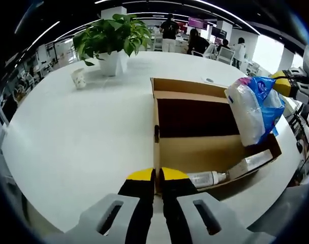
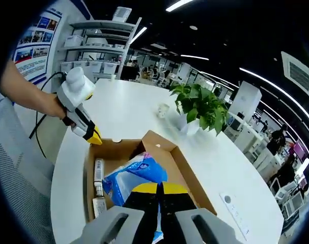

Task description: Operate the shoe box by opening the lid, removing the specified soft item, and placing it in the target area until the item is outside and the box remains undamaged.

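The soft pack [image 1: 256, 109], a white bundle in blue-and-white plastic wrap, sits at the right of the left gripper view, lifted above the open shoe box [image 1: 205, 152] and pinched in my right gripper [image 2: 159, 189], whose yellow-tipped jaws press together on the wrapper at the lower middle of the right gripper view, where the pack [image 2: 136, 178] hangs over the box's interior. I judge I hold it by the wrapper so the soft bulk can come up without dragging on the cardboard walls. My left gripper [image 1: 158, 175] sits at the bottom centre of its own view with its jaws pressed together on the near edge of the box [image 2: 159, 152], seemingly nipping the wall to steady it while the pack rises; in the right gripper view that same gripper [image 2: 95, 136] reaches in from the upper left to the box's corner. Still inside the box, along one wall, lie a small bottle [image 1: 208, 178] and a slim carton [image 1: 253, 162]. The box rests on a round white table [image 1: 83, 142], with a potted plant [image 1: 114, 38] and a small cup [image 1: 79, 79] well apart toward the upper left. The item is out of the box but not yet set down.
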A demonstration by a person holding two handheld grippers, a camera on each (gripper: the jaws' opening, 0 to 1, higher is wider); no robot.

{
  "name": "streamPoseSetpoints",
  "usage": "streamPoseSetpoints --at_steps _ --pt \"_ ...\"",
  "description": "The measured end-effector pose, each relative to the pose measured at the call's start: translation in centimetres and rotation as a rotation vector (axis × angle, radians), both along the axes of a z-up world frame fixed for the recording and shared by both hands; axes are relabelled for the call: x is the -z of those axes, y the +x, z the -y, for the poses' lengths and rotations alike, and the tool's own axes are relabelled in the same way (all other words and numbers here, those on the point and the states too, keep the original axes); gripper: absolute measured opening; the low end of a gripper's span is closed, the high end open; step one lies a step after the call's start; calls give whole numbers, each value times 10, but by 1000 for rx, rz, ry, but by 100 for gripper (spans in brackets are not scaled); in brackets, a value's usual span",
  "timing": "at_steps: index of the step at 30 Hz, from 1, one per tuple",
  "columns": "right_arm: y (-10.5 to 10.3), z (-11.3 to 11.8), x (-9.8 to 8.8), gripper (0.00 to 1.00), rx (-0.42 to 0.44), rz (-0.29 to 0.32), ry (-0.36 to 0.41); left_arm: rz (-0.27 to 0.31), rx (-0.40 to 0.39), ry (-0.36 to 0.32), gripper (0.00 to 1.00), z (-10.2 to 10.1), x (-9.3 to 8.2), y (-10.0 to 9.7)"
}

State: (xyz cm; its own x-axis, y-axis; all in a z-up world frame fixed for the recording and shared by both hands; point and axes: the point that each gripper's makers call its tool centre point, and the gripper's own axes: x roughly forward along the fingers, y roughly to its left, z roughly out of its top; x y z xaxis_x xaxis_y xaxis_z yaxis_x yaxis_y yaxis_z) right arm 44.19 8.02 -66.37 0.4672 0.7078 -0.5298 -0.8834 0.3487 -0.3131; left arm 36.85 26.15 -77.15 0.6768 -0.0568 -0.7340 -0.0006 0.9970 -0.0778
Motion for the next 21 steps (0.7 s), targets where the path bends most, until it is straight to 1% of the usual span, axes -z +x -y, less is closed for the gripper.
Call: streamPoseSetpoints --at_steps 10,21 --pt "-3 12 -17 0 15 19 23 0 4 3 1 0 -1 0" --pt "-2 31 -35 0 44 43 52 -1 3 2 1 0 -1 2"
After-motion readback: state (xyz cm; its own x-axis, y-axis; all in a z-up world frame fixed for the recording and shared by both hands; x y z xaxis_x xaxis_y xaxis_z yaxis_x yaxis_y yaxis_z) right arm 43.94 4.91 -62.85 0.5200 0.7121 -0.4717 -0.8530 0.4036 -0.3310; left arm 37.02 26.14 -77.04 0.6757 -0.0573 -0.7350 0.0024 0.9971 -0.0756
